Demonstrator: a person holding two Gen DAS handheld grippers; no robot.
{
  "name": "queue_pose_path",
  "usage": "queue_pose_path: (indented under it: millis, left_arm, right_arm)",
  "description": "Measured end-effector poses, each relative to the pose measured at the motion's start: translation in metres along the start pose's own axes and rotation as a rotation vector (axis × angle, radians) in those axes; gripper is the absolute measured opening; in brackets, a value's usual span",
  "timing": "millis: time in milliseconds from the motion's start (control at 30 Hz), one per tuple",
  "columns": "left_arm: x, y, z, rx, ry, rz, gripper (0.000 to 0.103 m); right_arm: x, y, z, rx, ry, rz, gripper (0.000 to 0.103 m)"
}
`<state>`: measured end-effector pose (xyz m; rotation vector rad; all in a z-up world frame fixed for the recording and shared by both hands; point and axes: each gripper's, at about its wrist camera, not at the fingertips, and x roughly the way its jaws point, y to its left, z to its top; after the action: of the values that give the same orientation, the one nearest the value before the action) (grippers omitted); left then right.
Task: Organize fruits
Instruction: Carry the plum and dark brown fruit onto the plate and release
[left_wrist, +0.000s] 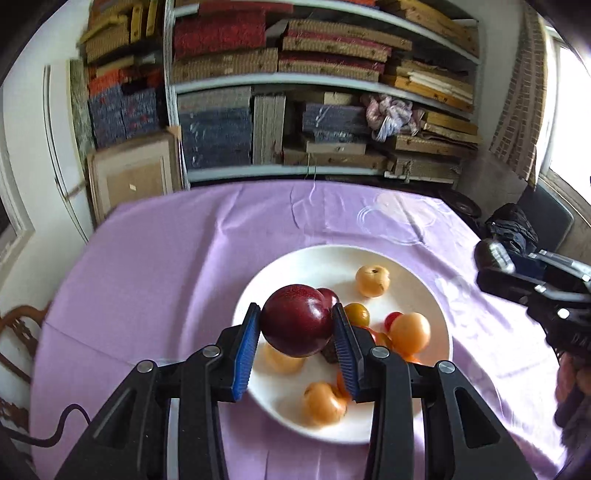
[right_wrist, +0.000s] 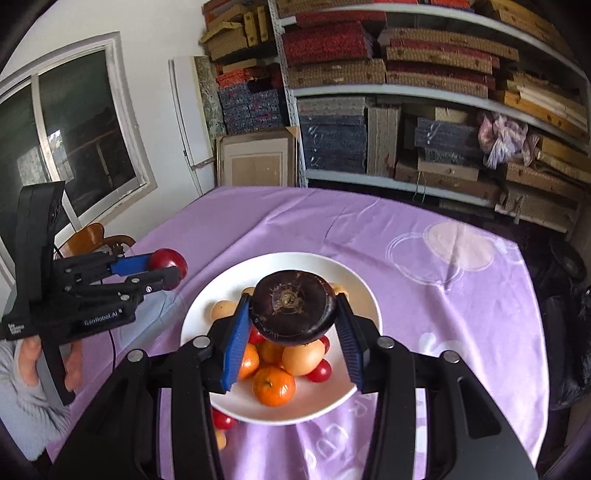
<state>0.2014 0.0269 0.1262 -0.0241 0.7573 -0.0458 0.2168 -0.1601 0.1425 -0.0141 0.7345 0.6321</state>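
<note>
A white plate sits on the purple cloth. It holds yellow-orange fruits, a mandarin and small red tomatoes. My left gripper hangs above the plate's near left side, shut on a dark red plum. In the right wrist view, the left gripper shows at the left with the red fruit, a hand below it. My right gripper is over the plate, shut on a dark purple round fruit. The right gripper shows at the right edge.
Purple tablecloth covers the table. Shelves packed with boxes stand behind the far edge. A wooden chair is at the left, dark bags at the right. A red tomato lies on the cloth beside the plate's near rim.
</note>
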Motion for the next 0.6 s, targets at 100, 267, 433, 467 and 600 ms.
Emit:
queue_pose_path:
  millis: [100,267,433,467,600]
  left_arm:
    - [0.034,0.008,0.002,-0.042,0.04,-0.029,0.038]
    - [0.063,0.015,0.003,-0.057,0.072,-0.064,0.038]
    - [0.075,0.018,-0.003,-0.062,0.087,-0.074,0.038]
    - [0.075,0.02,-0.004,-0.063,0.088,-0.073,0.038]
    - [0.07,0.023,-0.007,-0.056,0.081,-0.056,0.038]
  right_arm:
    - [0.048,-0.006,0.002,0.017,0.06,0.005,0.044]
    - [0.09,-0.007,-0.001,0.007,0.124,0.009,0.044]
    - [0.114,-0.01,-0.009,0.0,0.167,0.007,0.044]
    - [0.117,-0.01,-0.01,0.0,0.175,0.003,0.044]
    - [0.117,-0.013,-0.01,0.013,0.165,0.007,0.047]
